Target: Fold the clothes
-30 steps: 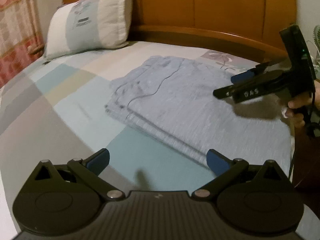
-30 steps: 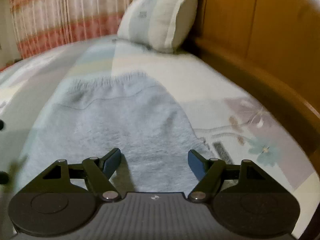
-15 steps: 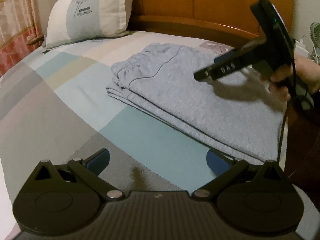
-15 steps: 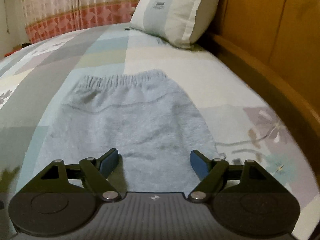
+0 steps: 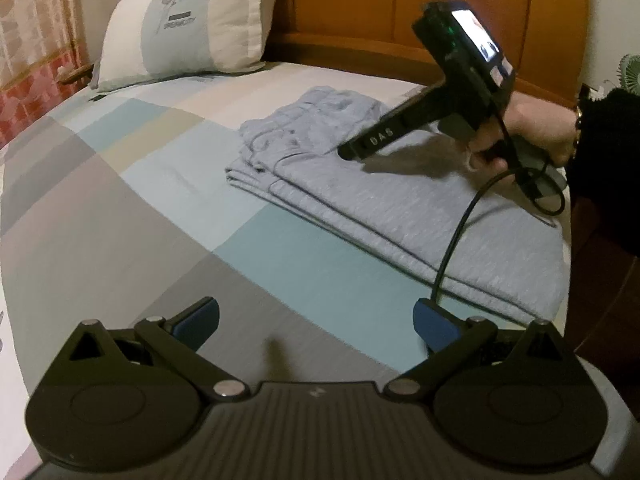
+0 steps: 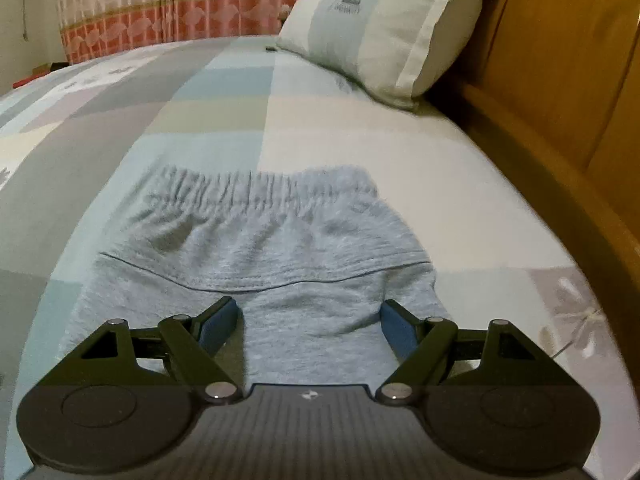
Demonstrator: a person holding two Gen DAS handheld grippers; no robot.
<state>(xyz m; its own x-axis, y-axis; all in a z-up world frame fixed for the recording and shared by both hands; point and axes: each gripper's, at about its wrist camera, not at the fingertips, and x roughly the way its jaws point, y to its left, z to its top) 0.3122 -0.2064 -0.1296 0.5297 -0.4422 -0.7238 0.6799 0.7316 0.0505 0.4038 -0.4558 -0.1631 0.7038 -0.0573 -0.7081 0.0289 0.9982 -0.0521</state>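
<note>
left hand-held gripper point(image 5: 316, 320): jaws apart, empty | right hand-held gripper point(image 6: 310, 322): jaws apart (tilted downward)

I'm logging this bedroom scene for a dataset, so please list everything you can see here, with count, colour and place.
folded trousers: one, light grey-blue, lying flat on the bed near the headboard, elastic waistband toward the pillow.
bedsheet: one, patchwork of grey, teal, beige and white, covers the bed.
pillow: one, cream and pale blue, propped against the headboard.
headboard: one, orange-brown wood, behind the bed.
curtain: one, cream with red-pink bands, far side of the bed.
left tool: black, blue pads, open above bare sheet.
right tool: black, blue pads, open over the trousers, gripping nothing.
hand: one, dark sleeve, holding the right tool.
</note>
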